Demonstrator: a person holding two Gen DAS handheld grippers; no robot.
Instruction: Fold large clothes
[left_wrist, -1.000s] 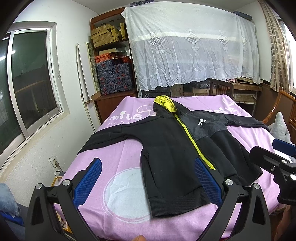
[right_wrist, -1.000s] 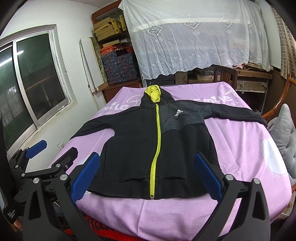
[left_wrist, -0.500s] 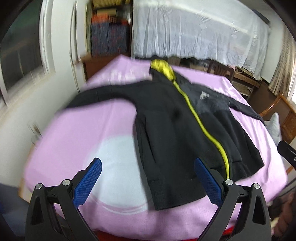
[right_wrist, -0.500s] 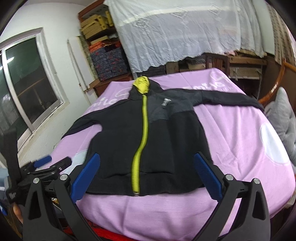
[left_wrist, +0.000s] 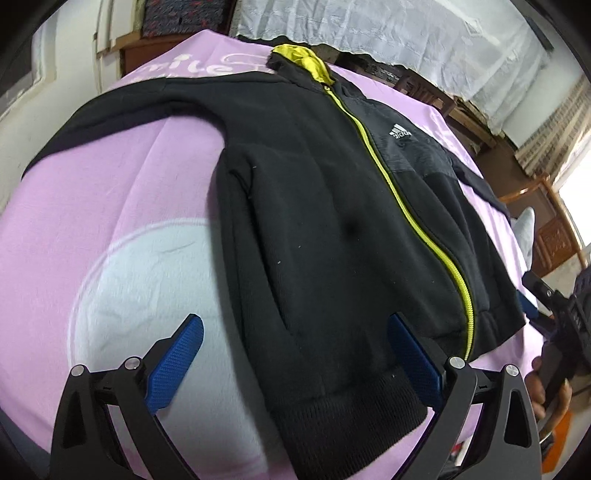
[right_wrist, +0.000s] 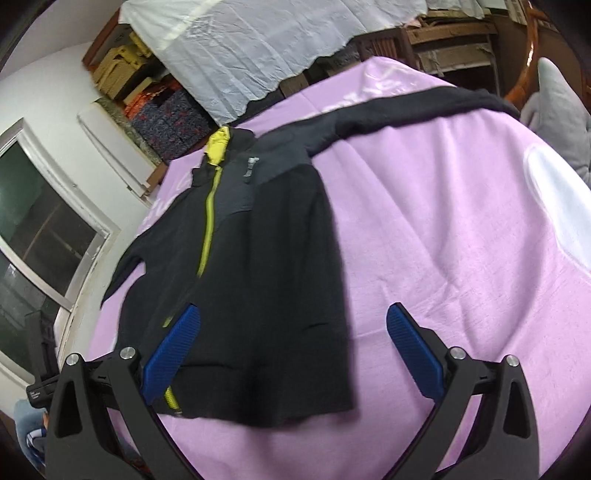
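A pink sheet (left_wrist: 110, 206) covers the bed, and the black jacket (left_wrist: 325, 206) lies flat on it, zipped, sleeves spread left and right, its long axis running from the near hem to the far hood. The left gripper (left_wrist: 295, 363), released and wide, straddles the hem's left corner. The right gripper (right_wrist: 293, 354), also released, probably hovers over the right corner, though blur hides contact.

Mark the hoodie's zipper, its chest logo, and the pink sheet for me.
zipper (left_wrist: 417, 192), left wrist view, mid-length of the yellow-green strip.
chest logo (left_wrist: 400, 132), left wrist view, centre of the white mark.
pink sheet (right_wrist: 443, 229), right wrist view, bare area right of the hoodie.
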